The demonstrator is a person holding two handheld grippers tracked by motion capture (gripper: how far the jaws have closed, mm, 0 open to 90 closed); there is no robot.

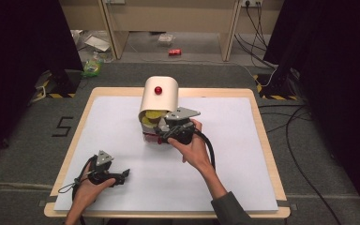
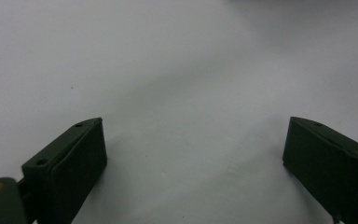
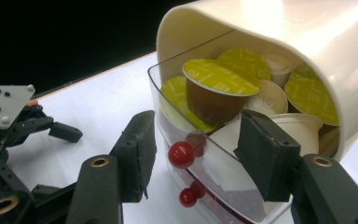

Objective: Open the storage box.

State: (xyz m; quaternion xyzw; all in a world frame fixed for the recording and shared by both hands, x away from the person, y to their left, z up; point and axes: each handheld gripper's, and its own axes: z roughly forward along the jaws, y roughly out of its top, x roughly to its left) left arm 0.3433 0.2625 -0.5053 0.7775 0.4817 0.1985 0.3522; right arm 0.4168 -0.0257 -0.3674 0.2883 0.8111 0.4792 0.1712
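From above, the cream capsule dispenser (image 1: 158, 101) stands far of centre on the surface (image 1: 122, 140), while the right gripper view shows the right tongs (image 3: 193, 156) closed on its clear drawer (image 3: 223, 172) of yellow-lidded capsules (image 3: 221, 77); the left tongs (image 2: 193, 154) rest near-left, wide open, holding nothing.

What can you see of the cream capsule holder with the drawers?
The capsule holder is a glossy cream shell, plastic by the look, with a rounded top and a red knob on it. It stands mid-table on the white sheet. Its clear upper drawer is pulled out, full of yellow-lidded and white capsules. Red knobs mark the drawer fronts. The right gripper straddles the drawer's wall; contact is unclear.
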